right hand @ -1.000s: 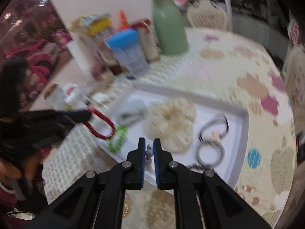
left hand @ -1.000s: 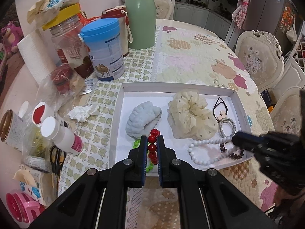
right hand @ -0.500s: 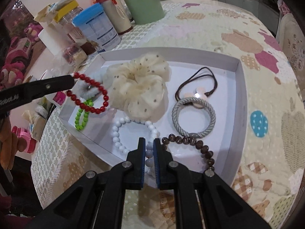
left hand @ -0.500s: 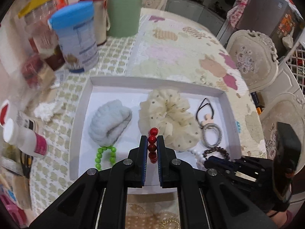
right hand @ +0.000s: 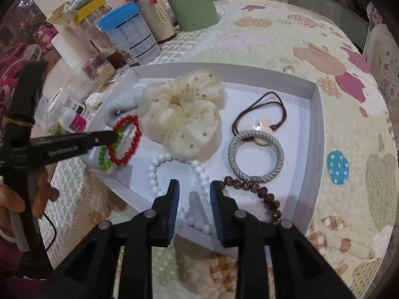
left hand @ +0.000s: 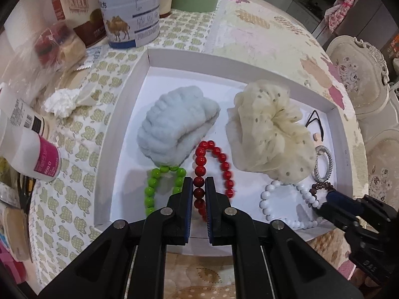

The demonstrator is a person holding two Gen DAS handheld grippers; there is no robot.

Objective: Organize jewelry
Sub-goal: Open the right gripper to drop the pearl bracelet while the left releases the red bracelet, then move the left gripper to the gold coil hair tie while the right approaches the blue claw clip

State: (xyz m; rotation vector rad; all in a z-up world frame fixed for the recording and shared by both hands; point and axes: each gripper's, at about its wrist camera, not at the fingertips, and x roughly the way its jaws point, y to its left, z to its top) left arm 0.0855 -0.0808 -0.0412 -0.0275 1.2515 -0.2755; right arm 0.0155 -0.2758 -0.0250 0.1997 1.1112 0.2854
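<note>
- Left hand-held gripper (left hand: pixel 199 186): clamped tight on red bead bracelet (left hand: pixel 216 152), whose loop lies in white tray (left hand: pixel 251 64) ahead of the fingers, just beside green bead bracelet (left hand: pixel 156 179) and blue fluffy band (left hand: pixel 174 127).
- Right hand-held gripper (right hand: pixel 194 186): jaws opening, pads clear of white bead bracelet (right hand: pixel 159 164), which lies on tray floor between and beneath the fingers.
- Brown bead bracelet (right hand: pixel 251 186) just right of right fingertip; cream scrunchie (right hand: pixel 184 112) beyond.
</note>
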